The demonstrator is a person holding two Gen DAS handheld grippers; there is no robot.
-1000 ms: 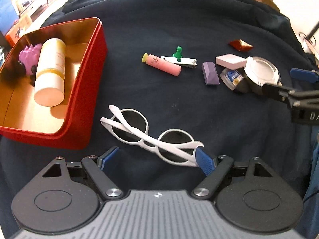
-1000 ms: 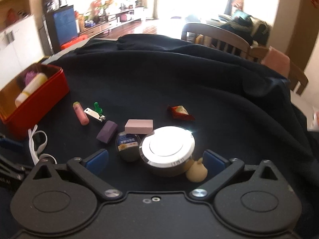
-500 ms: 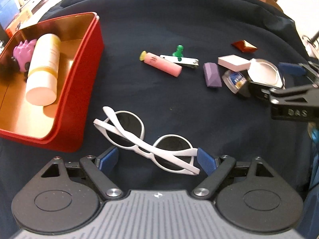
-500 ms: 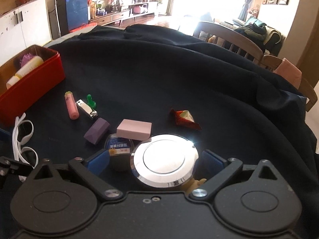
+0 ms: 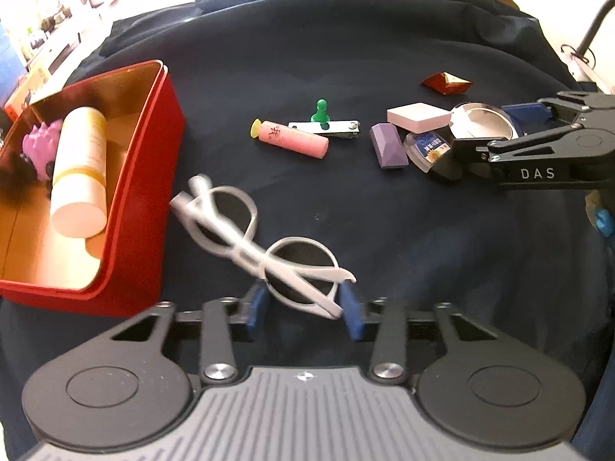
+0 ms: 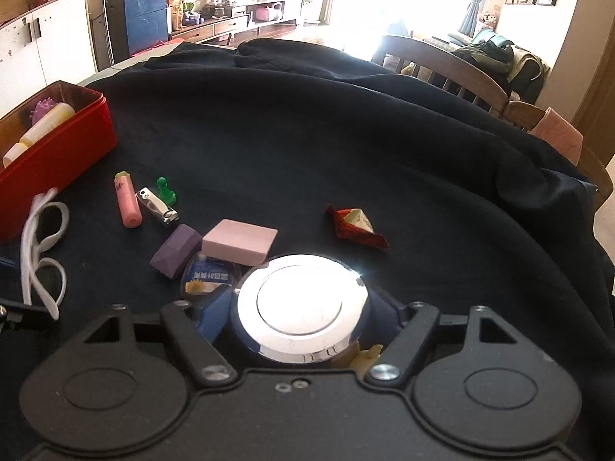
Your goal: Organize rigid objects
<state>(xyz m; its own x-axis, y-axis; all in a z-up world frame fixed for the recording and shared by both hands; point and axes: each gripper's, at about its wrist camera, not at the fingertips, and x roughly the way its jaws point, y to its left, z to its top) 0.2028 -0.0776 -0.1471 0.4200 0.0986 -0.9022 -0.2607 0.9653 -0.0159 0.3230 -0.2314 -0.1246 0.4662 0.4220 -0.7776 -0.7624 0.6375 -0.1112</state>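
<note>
White round-lens sunglasses [image 5: 246, 246] lie folded on the dark cloth, one lens between the blue pads of my left gripper [image 5: 303, 307], which is shut on them. They also show in the right wrist view [image 6: 40, 253]. My right gripper [image 6: 300, 319] is shut on a round silver tin [image 6: 301, 307]; the tin also shows in the left wrist view [image 5: 480, 130]. A red box [image 5: 153, 176] at left holds a cream bottle [image 5: 78, 173] and a purple spiky toy [image 5: 38, 146].
On the cloth lie a pink cylinder [image 5: 292, 140], nail clipper [image 5: 326, 128], green pawn [image 5: 320, 111], purple block [image 5: 388, 151], pink eraser [image 5: 419, 115], small blue-label jar [image 5: 426, 150] and red wrapper [image 5: 447, 82]. Chairs [image 6: 442, 65] stand behind the table.
My left gripper has closed its pads onto the sunglasses' right lens. My right gripper has moved forward and closed around the silver tin.
</note>
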